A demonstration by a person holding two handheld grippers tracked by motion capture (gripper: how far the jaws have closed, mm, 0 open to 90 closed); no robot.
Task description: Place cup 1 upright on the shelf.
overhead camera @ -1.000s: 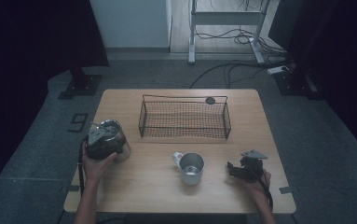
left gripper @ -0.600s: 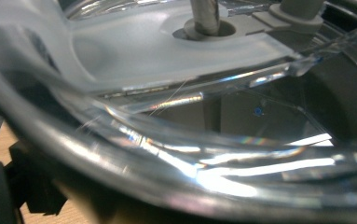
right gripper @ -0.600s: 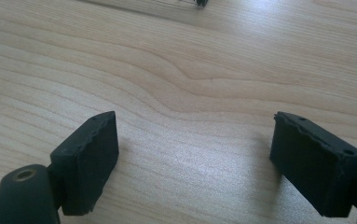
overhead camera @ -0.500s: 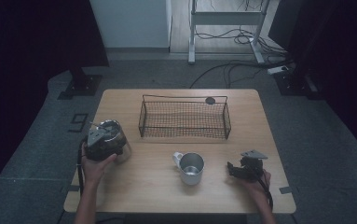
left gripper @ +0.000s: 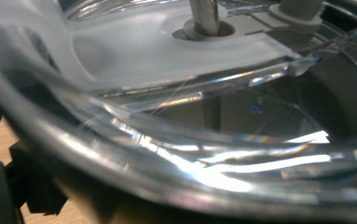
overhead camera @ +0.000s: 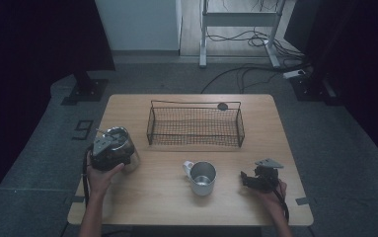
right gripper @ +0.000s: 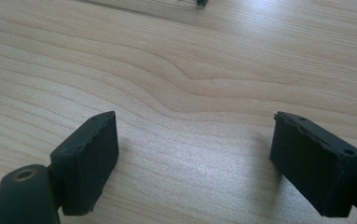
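The clear glass jar (overhead camera: 122, 148) stands near the left edge of the wooden table (overhead camera: 157, 197), forward of the person's left hand (overhead camera: 100, 177). The left gripper (overhead camera: 108, 148) sits at the jar, on its near side and over its top, with the grey three-cornered plate showing above it. In the left gripper view the jar's curved glass rim (left gripper: 176, 154) and a frosted plastic lid part (left gripper: 134, 51) with a metal stem (left gripper: 204, 16) lie right against the camera. The jaws themselves are hidden by the glass, so whether they are clamped on the jar cannot be told.

The right gripper (overhead camera: 248, 178) lies low at the table's right front, well apart from the jar, held by the right hand (overhead camera: 273, 195). In the right gripper view its two black pads (right gripper: 90, 158) stand wide apart over bare wood with nothing between them.

A steel mug (overhead camera: 203, 177) stands between the two grippers, handle to the left. A wire basket (overhead camera: 194, 126) sits behind it at mid-table, with a small dark round object (overhead camera: 222, 106) just beyond its far rim.
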